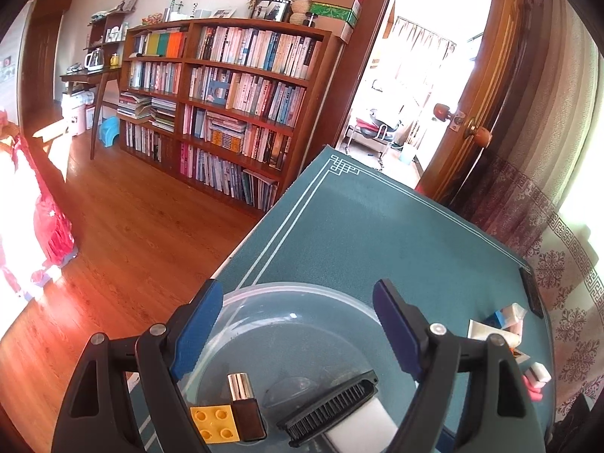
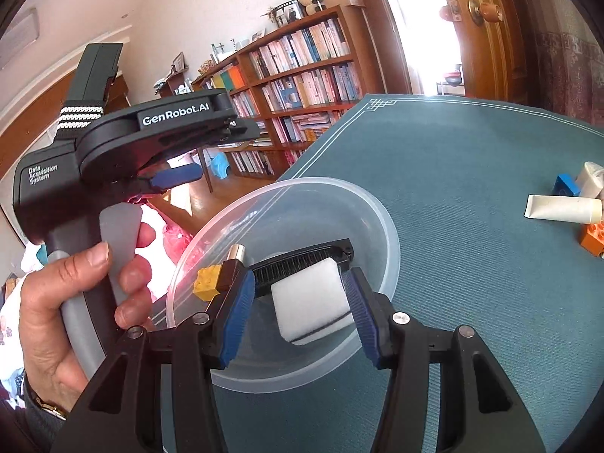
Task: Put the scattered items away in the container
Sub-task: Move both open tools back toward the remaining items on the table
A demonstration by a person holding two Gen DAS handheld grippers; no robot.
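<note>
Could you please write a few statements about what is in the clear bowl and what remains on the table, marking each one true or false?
1. The clear plastic bowl holds a yellow toy brick. True.
2. The black comb lies outside the bowl. False: it lies inside.
3. A white squeeze tube lies on the teal table mat. True.
4. The right gripper has a white sponge block between its jaws. True.
5. The left gripper grips a small brown bottle. False: its jaws are open.

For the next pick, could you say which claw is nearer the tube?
Right claw: over the bowl, tube to its right; left claw over the bowl's far-left rim.
</note>
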